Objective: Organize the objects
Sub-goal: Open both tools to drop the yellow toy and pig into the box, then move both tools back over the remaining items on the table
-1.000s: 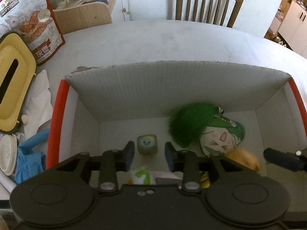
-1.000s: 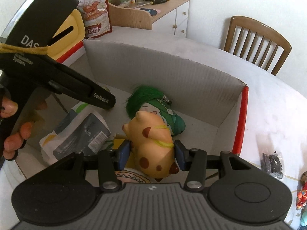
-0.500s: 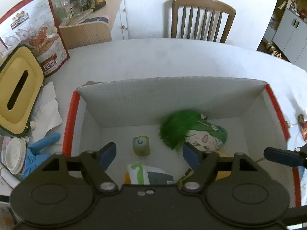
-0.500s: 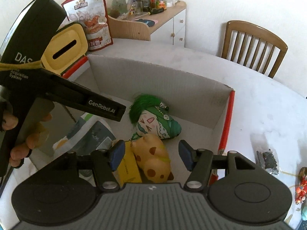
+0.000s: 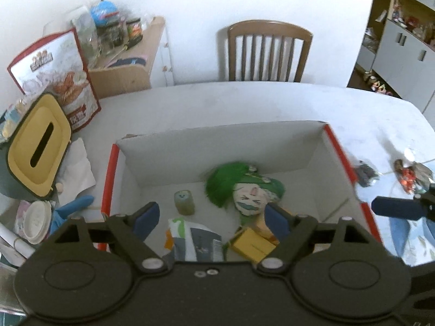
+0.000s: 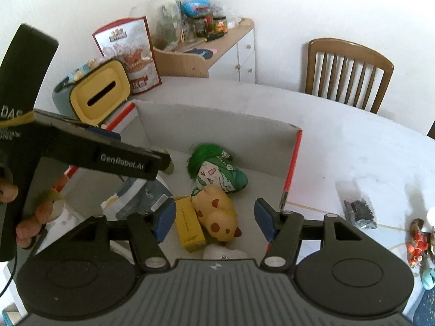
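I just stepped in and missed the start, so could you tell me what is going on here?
A person is sorting small things into a cardboard box with two tools. The left hand-held gripper is opening with nothing between its pads; the right hand-held gripper is open and empty above the spotted toy, which lies in the box beside a green-haired doll.

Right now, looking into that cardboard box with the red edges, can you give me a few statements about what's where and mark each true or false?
1. The green-haired plush doll lies inside the red-edged cardboard box. True.
2. The yellow spotted soft toy is clamped in the right gripper. False: it lies loose in the box, the pads clear of it.
3. The small yellow carton lies beside the spotted toy. True.
4. The yellow-lidded tissue box sits inside the cardboard box. False: it stands outside, on the table.
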